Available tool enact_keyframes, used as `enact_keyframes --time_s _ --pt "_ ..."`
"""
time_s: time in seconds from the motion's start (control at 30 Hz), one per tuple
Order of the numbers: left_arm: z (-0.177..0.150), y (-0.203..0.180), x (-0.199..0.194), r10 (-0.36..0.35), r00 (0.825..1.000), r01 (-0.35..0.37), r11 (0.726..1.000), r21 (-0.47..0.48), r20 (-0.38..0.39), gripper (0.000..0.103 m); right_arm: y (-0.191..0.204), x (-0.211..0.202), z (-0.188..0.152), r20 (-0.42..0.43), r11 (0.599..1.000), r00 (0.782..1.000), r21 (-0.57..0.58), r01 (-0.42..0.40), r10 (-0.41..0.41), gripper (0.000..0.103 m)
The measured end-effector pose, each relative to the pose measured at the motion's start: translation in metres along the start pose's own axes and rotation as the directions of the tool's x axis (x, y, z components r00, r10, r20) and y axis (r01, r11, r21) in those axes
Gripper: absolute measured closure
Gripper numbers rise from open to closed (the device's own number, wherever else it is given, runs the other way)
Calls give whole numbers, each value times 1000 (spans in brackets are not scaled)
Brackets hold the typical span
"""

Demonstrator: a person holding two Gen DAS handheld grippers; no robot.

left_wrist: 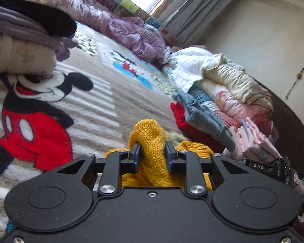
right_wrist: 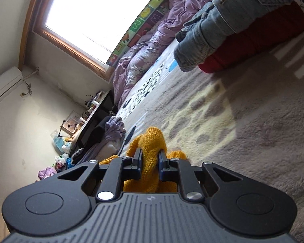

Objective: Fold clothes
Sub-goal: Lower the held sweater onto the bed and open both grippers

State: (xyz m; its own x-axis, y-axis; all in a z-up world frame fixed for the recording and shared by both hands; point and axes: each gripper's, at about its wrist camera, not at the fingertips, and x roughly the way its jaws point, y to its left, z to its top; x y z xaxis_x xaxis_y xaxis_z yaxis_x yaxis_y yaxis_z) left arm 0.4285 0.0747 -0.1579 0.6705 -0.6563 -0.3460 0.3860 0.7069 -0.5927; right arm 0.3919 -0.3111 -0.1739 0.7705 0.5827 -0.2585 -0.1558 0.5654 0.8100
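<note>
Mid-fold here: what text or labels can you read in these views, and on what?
"DAS": on the black device at the right edge of the left wrist view.
"U", "M": single letters on the picture-tile panel below the window; the other tiles are too blurred to read.

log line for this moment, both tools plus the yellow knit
left tool: knit between pads | right tool: shut on knit | stack: beside, on blanket
</note>
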Motion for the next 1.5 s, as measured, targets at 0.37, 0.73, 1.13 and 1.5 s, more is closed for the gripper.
enact_keyframes --time_s 0.37,0.73,1.13,1.5 --pt "7 -15 -27 59 994 -64 996 60 88 45 24 -29 -1 89 990 994 -125 67 -56 62" --pt "-16 -72 -75 -122 992 101 918 384 31 45 105 -70 -49 98 726 995 -686 48 26 62" --pt "-36 -48 -29 -75 994 101 907 409 -79 45 109 -48 -74 2 666 999 -745 35 -50 63" --pt "-43 -48 -18 -8 995 52 889 454 -99 43 97 -31 -74 -77 713 994 -701 5 -83 62"
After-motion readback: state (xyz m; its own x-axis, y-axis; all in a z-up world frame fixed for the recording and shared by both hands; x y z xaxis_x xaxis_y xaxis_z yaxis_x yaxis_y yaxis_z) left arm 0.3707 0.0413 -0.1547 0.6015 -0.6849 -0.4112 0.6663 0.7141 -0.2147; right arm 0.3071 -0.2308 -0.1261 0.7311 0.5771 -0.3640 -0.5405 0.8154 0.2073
